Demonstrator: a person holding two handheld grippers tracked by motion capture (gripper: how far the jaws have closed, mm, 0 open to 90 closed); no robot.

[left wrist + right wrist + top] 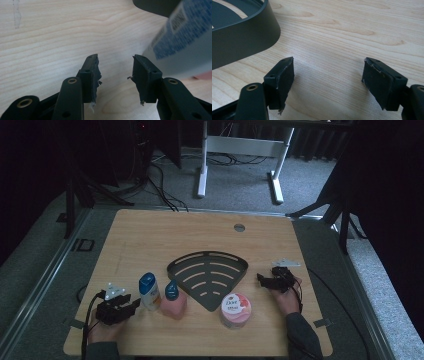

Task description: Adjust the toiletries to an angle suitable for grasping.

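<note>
Nearest the person, two sleeved forearms come in over the front edge of a pale wooden table (150, 235) with rounded corners and a visible grain. The left gripper (134, 306) lies low at the front left; its jaws stand apart with bare wood between them, and no earlier picture is at hand to compare. Just off its tips stands a white bottle with a blue cap (149, 291), which in the left gripper view (182, 42) sits close beside one jaw without being clasped; its label carries blue blocks of small print, too blurred to read. Beside that bottle stands a pink bottle with a blue cap (174, 301).

Right of these, near the front, sits a round pink jar (235, 310) whose white lid reads "Dove". The right gripper (261, 279) rests at the front right, jaws wide apart over bare wood, holding nothing.

In the middle of the table lies a dark fan-shaped slotted tray (207, 279), its curved wall just beside the right gripper's jaws (242, 42).

Farther back a small round grommet (239, 227) is set into the tabletop. Beyond the table lies grey carpet with black cables, a white desk frame (240, 150), and dark stands, possibly tripod legs, in a dim room.
</note>
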